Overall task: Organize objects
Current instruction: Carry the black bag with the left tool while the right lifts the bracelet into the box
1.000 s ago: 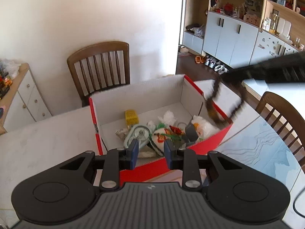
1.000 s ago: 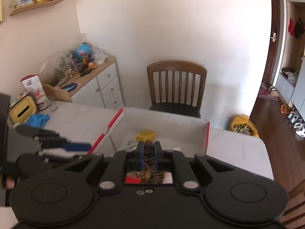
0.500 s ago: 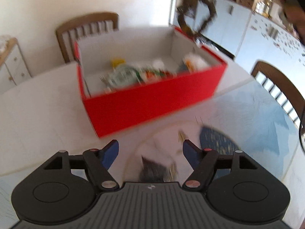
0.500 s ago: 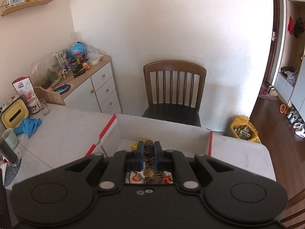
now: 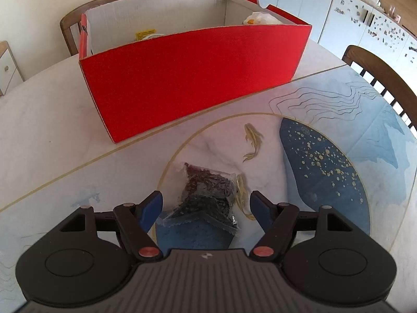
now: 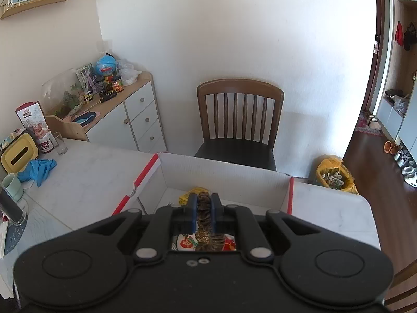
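A red cardboard box (image 5: 192, 78) with white inner walls stands on the table; small items show inside it. A clear plastic bag of dark dried bits (image 5: 206, 195) lies on the table in front of the box. My left gripper (image 5: 206, 210) is open low over the table, its blue pads either side of the bag. My right gripper (image 6: 203, 210) is shut on a brown leopard-print scrunchie (image 6: 203, 206) and hangs over the box (image 6: 229, 174), above a yellow packet (image 6: 191, 194) inside.
The table (image 5: 338, 156) has a blue and gold fish pattern. Wooden chairs stand behind the box (image 6: 239, 120) and at the right (image 5: 378, 70). On the table's left are a glass (image 6: 59, 143), blue gloves (image 6: 39, 168), a green mug (image 6: 11, 185) and a yellow box (image 6: 18, 152).
My left gripper has drawn back from over the box, dropped low to the table and opened around the bag. My right gripper has stayed shut on the scrunchie, rising slightly over the box.
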